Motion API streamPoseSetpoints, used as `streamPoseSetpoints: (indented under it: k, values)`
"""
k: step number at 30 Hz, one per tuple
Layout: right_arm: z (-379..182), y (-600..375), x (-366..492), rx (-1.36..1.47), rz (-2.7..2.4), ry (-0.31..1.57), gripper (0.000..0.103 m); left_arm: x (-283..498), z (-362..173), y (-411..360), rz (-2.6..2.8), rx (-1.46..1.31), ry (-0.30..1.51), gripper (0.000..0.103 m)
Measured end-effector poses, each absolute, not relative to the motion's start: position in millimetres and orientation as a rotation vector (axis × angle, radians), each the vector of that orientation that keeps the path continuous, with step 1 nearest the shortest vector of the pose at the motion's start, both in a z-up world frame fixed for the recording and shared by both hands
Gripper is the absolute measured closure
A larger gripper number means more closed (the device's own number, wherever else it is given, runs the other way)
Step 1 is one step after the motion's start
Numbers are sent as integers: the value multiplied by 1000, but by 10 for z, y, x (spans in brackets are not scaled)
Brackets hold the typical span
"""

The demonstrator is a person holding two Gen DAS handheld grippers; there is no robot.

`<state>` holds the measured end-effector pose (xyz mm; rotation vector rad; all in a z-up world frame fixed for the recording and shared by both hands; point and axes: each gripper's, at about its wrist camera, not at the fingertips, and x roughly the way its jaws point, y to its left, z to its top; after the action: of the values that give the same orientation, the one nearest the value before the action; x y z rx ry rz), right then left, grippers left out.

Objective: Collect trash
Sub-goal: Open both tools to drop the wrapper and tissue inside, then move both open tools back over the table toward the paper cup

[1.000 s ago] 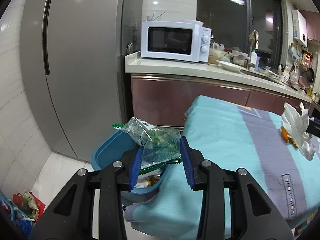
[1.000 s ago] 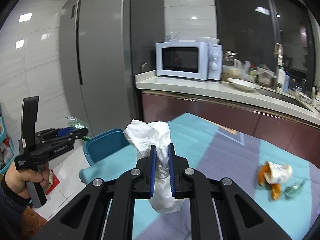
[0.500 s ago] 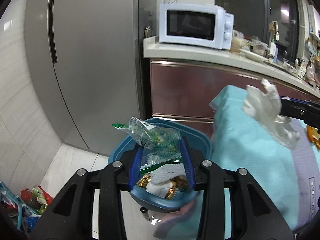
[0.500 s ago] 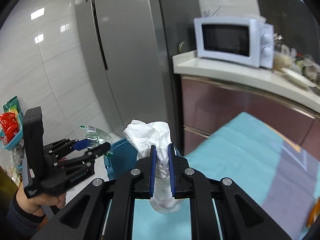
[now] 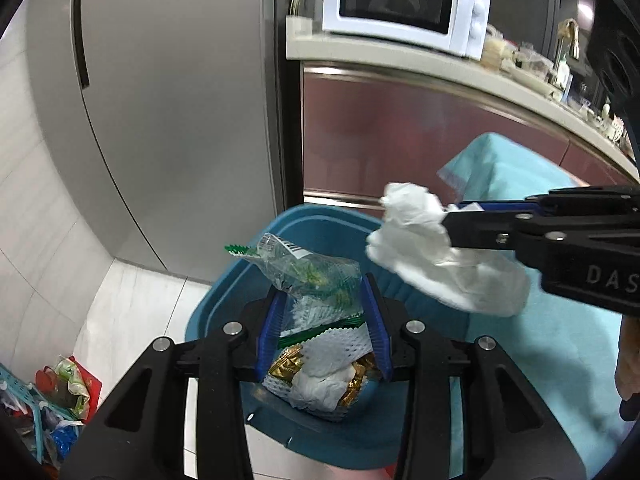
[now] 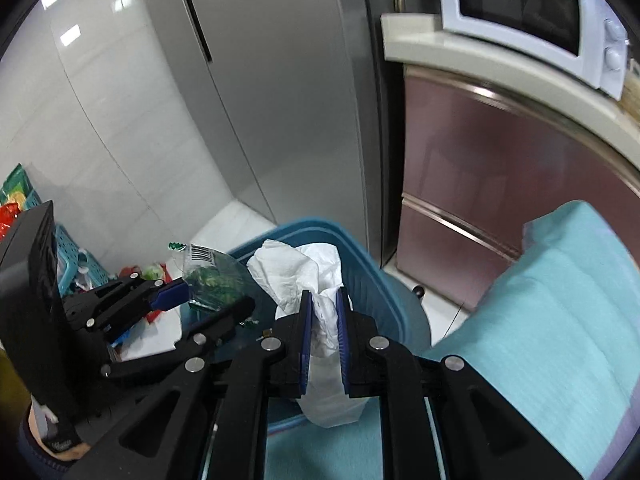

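Directly above the blue bin (image 5: pixel 224 304), a clear wrapper (image 5: pixel 308 280) is clamped by the left gripper (image 5: pixel 326 320). White crumpled tissue (image 6: pixel 324 320) is pinched in the right gripper (image 6: pixel 323 340) over the bin's right rim, beside the teal cloth (image 6: pixel 560 300).

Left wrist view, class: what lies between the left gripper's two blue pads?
A clear green-printed wrapper, over the blue bin; the left wrist view shows it.

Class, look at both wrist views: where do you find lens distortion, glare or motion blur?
Left wrist view: the fridge edge bows with fisheye curvature, and the microwave is slightly smeared. Right wrist view: ceiling lights glare off the wall tiles, the counter edge is blurred, and black vignette fills the corners.
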<state>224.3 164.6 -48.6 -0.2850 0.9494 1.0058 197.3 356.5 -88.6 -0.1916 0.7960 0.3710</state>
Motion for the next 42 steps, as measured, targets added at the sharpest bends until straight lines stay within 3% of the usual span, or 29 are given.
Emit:
streamPoseSetpoints:
  k: [9,14,18,24,32,38,42]
  values:
    - [-800,1989,2309,-360,966,1024,92,2187,-1367,3621,375,-222,900,62]
    - [-926,2063,2372,-374,943,1051,90,2291,-1444,3619,379,-222,912,56]
    - [-948,2089,2378,-375,931,1060,73,2322,-1441,3587,386,-237,911,42]
    - [-920,2055,2380,-363,918,1048,73,2334,-1380,3537,398,-221,887,18]
    - [-659,1875,2344,-303,927,985,72,2125,-1090,3490,432,-214,796,8]
    - [-318,1575,2264,-247,907,892,54,1741,-675,3355,441,-215,695,6]
    - [-71,1227,2146,-211,867,796,31,1469,-396,3195,440,-211,615,6]
